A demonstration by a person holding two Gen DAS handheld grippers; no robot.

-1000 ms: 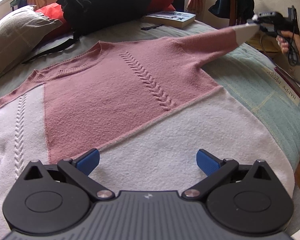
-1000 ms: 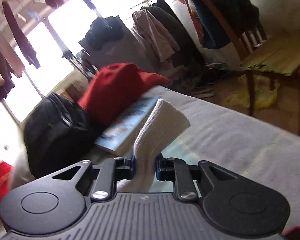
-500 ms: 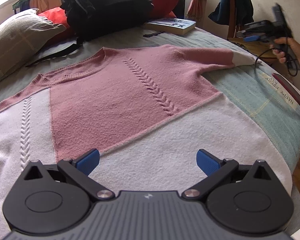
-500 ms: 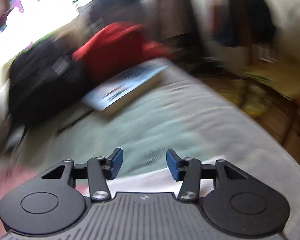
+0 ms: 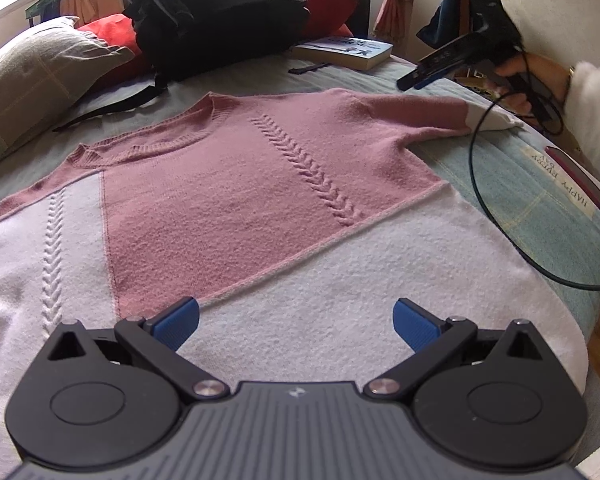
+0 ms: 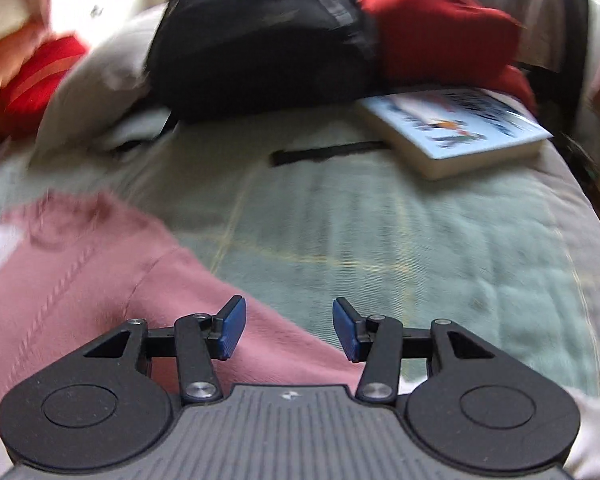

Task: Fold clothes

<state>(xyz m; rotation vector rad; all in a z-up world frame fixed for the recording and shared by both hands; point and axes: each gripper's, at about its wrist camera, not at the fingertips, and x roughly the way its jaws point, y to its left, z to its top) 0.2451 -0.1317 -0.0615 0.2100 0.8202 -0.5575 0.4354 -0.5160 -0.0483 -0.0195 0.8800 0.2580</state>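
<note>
So the pink and white sweater (image 5: 260, 184) is lying flat on the bed (image 5: 520, 200), front up, neckline toward the far side and the white hem part nearest the left camera. Its right-hand sleeve (image 5: 440, 114) is stretched out flat toward the right edge of the bed, with the white cuff (image 5: 496, 120) at the tip resting on the green bedspread.

Left tongs (image 5: 296, 322) hover over the near white part of the sweater, blue pads spread wide, nothing between them.

Right tongs (image 6: 288, 330) have just opened up partway within the last second. In the right wrist view the pads stand apart with only air between them, above the edge of the pink sleeve where it meets the bedspread. That view is pretty smeared though. From the left camera you can see those right tongs (image 5: 416, 76) held in a hand (image 5: 516, 80) above the bed, just past the sleeve on its far side, not touching it. A black cable (image 5: 480, 184) loops down from there across the bedspread.

Other stuff on the bed: a black backpack (image 5: 212, 12) at the far end, red cushions (image 5: 316, 4) behind it, a beige pillow (image 5: 32, 76) at far left, a paperback book (image 5: 344, 50) far right of the backpack.
</note>
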